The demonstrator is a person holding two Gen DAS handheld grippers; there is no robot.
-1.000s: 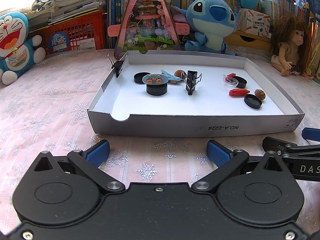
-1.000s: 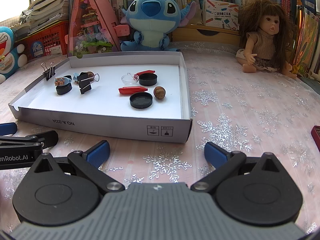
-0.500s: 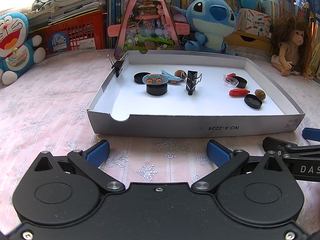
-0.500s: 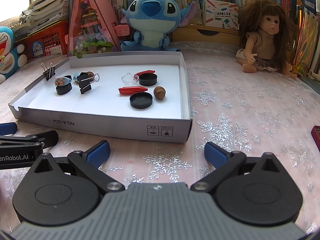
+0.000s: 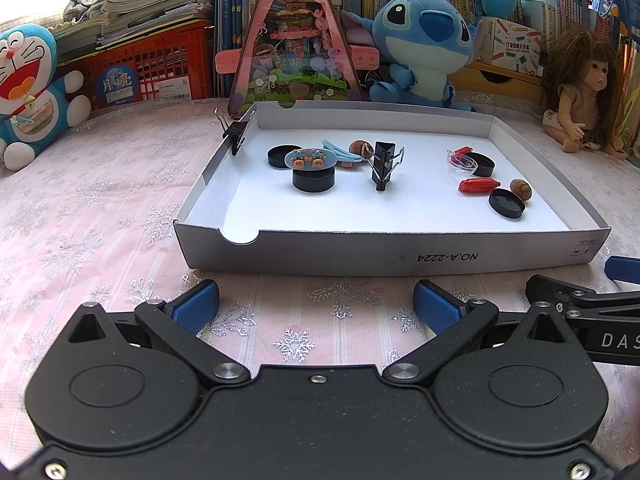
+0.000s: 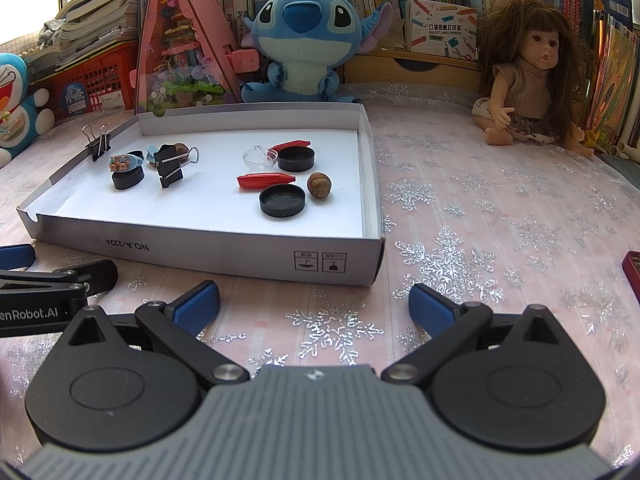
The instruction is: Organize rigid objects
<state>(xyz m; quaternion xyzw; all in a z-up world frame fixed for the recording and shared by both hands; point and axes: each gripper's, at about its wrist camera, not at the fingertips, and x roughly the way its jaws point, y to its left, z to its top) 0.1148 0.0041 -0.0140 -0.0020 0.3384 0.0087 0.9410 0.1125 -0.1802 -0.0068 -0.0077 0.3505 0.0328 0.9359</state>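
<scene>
A shallow white cardboard tray (image 5: 392, 254) (image 6: 240, 242) lies on the snowflake tablecloth and holds small items: black round lids (image 5: 507, 203) (image 6: 282, 200), a brown nut (image 5: 520, 189) (image 6: 319, 185), red pieces (image 5: 479, 185) (image 6: 265, 180), a clear dish (image 6: 259, 157), a black binder clip (image 5: 382, 164) (image 6: 170, 162) and a blue hair clip (image 5: 310, 158) on a black lid. Another binder clip (image 5: 233, 134) (image 6: 98, 142) grips the tray's left wall. My left gripper (image 5: 316, 310) and right gripper (image 6: 314, 306) both stand open and empty, just in front of the tray's near wall.
A blue plush (image 6: 306, 46), a doll (image 6: 528, 80), a pink triangular toy house (image 5: 296, 40), a Doraemon plush (image 5: 28, 88), a red crate (image 5: 152, 68) and shelves of books line the back. A dark red object (image 6: 632, 270) lies at the right edge.
</scene>
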